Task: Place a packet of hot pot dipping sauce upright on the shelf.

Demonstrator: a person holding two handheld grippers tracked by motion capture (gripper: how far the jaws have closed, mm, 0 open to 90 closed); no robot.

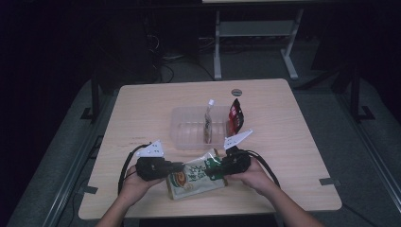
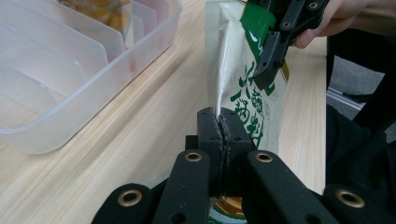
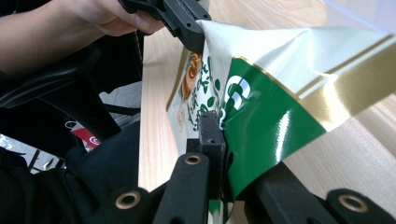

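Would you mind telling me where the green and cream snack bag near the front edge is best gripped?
By its flat sealed ends, one from each side. The snack bag lies lengthwise between the hands, and those thin edges fit shut jaws: the left hand-held gripper and right hand-held gripper pinch them so.

A light wooden desk (image 1: 142, 109) carries a clear plastic tray (image 1: 182, 127) with ribbed dividers. A slim brownish packet (image 1: 208, 124) stands upright inside it, and a red-and-black pouch (image 1: 235, 117) leans at its right end. A small round dark disc (image 1: 236, 91) lies near the desk's far edge.
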